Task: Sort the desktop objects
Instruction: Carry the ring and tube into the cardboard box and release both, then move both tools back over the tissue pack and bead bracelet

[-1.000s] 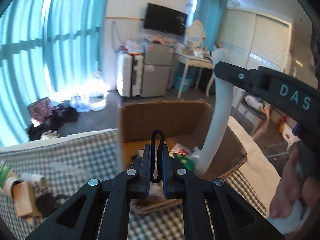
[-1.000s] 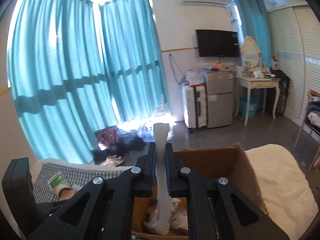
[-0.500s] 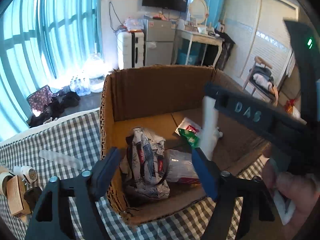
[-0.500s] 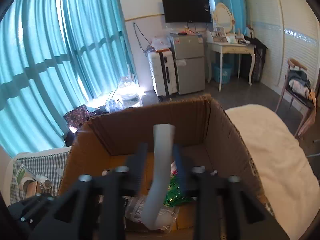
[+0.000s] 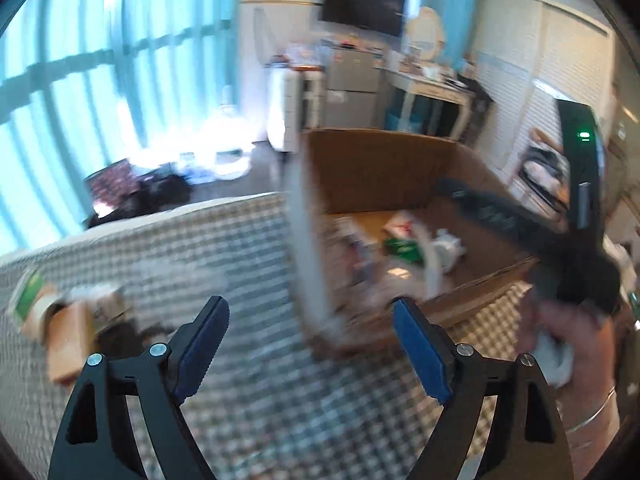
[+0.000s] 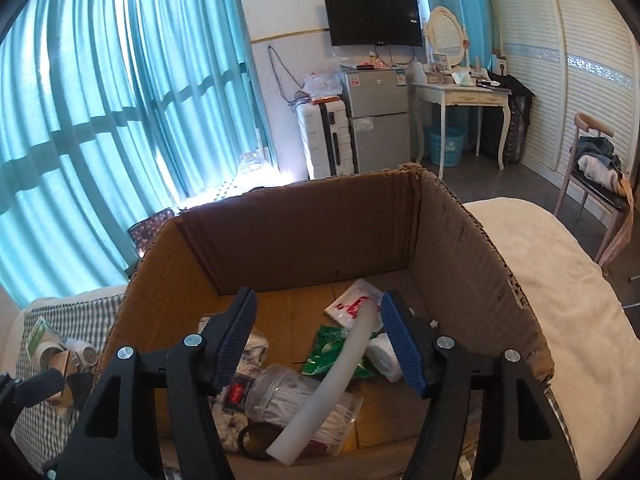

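the white tube (image 6: pixel 340 376) lies low centre in the cardboard box (image 6: pixel 472 248), free of the right tool (image 6: pixel 320 344), whose jaws are opening. the left tool (image 5: pixel 308 344) is opening, empty. best lift clear before reaching left.

My left-tong camera looks forward and down along its fingers over the checked tablecloth (image 5: pixel 248 264), blurred, with the cardboard box (image 5: pixel 376 168) ahead to the right and my other tong (image 5: pixel 520 224) reaching over it. My right-tong camera sits close above that same box (image 6: pixel 304 224), looking down into it and across the room. Both views share the box, its contents, the teal curtains (image 6: pixel 100 120) and the wall television (image 6: pixel 374 20).
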`<move>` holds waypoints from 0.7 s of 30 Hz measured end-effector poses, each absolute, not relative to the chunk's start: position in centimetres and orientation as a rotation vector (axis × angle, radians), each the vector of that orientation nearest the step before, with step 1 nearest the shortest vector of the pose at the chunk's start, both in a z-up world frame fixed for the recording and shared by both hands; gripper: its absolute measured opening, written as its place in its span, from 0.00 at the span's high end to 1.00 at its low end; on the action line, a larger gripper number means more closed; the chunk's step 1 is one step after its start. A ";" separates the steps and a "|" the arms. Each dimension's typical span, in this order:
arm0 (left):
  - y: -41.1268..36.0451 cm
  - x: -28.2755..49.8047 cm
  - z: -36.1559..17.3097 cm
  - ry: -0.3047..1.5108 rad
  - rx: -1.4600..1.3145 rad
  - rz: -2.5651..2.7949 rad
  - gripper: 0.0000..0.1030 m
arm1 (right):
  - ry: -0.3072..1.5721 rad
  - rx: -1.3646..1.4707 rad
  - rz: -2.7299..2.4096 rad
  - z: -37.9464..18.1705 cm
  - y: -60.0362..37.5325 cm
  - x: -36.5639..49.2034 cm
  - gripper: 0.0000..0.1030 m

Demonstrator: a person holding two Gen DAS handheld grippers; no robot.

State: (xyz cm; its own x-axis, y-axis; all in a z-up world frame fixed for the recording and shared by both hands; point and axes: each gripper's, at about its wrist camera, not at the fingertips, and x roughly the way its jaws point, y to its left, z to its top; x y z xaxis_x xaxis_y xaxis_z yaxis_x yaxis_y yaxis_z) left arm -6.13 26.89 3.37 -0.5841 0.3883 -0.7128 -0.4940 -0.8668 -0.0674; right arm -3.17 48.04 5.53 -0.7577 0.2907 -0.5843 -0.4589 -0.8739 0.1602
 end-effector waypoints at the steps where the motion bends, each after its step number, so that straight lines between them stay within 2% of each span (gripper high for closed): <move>1: 24.6 -5.7 3.4 0.174 -1.047 2.489 0.16 | 0.413 -0.787 2.603 5.7 47.7 -3.1 0.37; 2: 22.8 -5.4 3.4 0.161 -1.050 2.547 0.15 | 0.408 -0.776 2.634 6.1 46.9 -3.1 0.37; 4: 18.6 -4.5 3.3 0.116 -1.064 2.655 0.08 | 0.375 -0.750 2.734 7.0 44.9 -2.8 0.37; 6: 14.2 -3.8 2.8 0.053 -1.091 2.754 0.02 | 0.315 -0.723 2.840 7.6 42.6 -2.6 0.30; 9: 7.9 -3.4 0.8 -0.019 -1.228 2.864 0.01 | 0.235 -0.724 2.949 7.9 39.0 -2.7 0.25; 12: 3.9 -3.2 -1.1 -0.087 -1.305 2.946 0.01 | 0.165 -0.805 3.025 7.6 35.2 -3.6 0.25; 18: 1.1 -4.2 -4.4 -0.193 -1.366 2.932 0.01 | 0.108 -0.976 3.095 5.5 29.3 -5.2 0.21; 21: 1.5 -5.3 -5.9 -0.187 -1.351 2.901 0.01 | 0.122 -1.114 3.096 3.4 27.2 -6.9 0.20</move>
